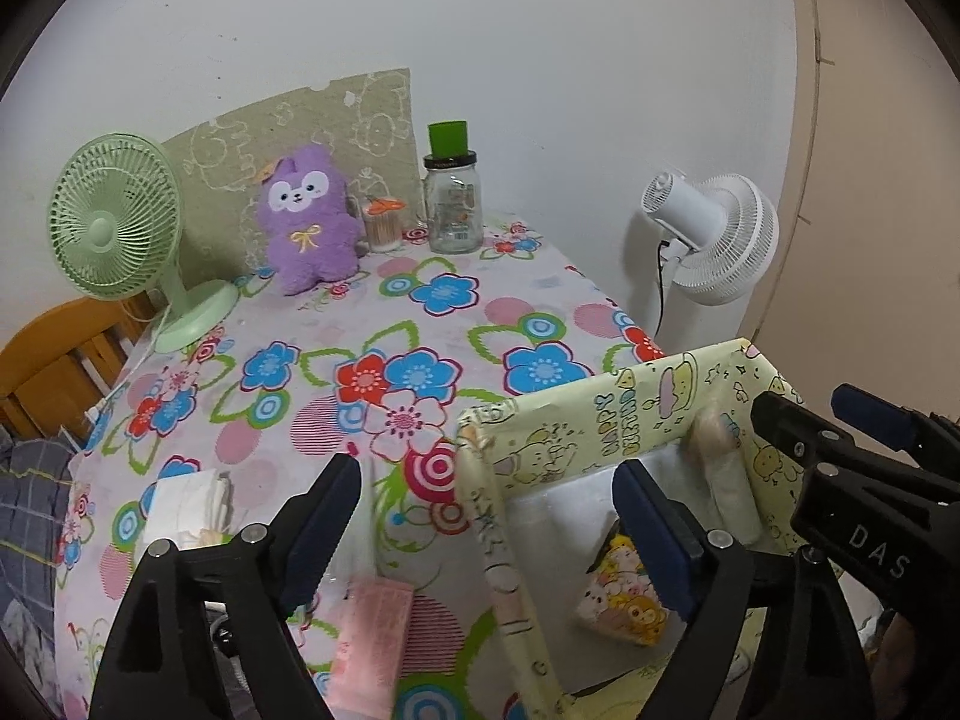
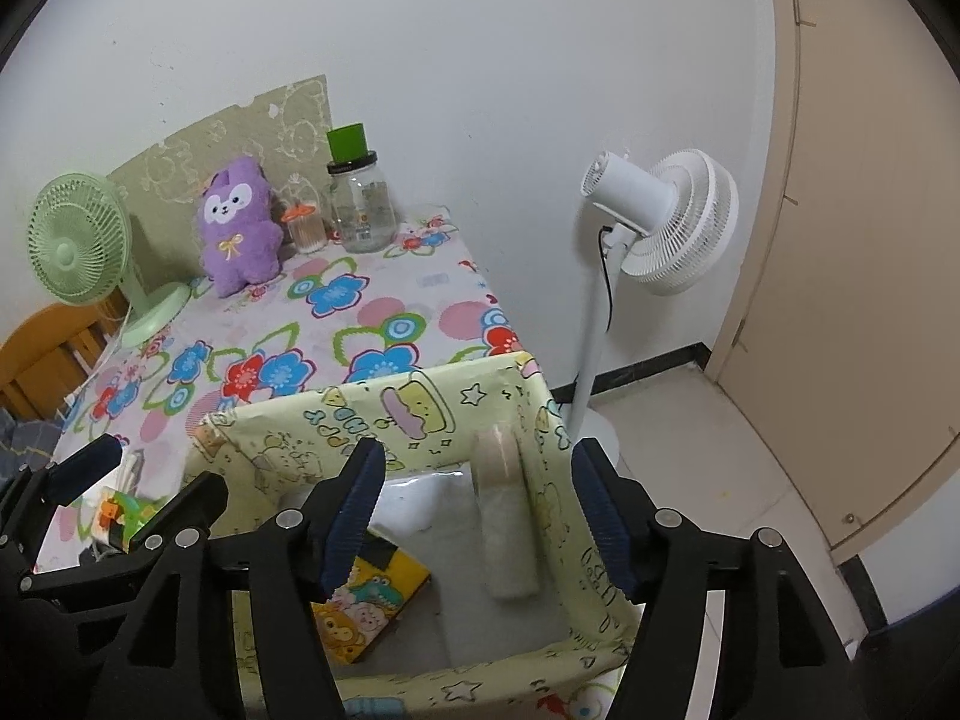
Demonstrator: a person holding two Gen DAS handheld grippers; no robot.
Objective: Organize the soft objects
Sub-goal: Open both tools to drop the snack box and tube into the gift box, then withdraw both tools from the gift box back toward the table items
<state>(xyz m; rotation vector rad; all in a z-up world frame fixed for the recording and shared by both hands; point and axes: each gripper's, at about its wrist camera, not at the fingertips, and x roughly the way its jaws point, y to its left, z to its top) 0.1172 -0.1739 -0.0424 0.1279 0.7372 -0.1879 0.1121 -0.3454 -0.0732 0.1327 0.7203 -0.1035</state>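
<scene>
Left gripper (image 1: 489, 516): we see its jaws spread wide, nothing pinched, above the box's left wall.
Right gripper (image 2: 477, 516): we see its jaws apart, empty, over the box interior.
Fabric box (image 2: 384, 408): we find it at the near right corner of the table (image 1: 420, 324).
Tissue pack (image 2: 366, 606): we see it lying on the box floor.
Pale roll (image 2: 507, 516): we see it leaning against the box's right wall.
Purple plush (image 1: 306, 219): we see it upright at the table's far edge.
</scene>
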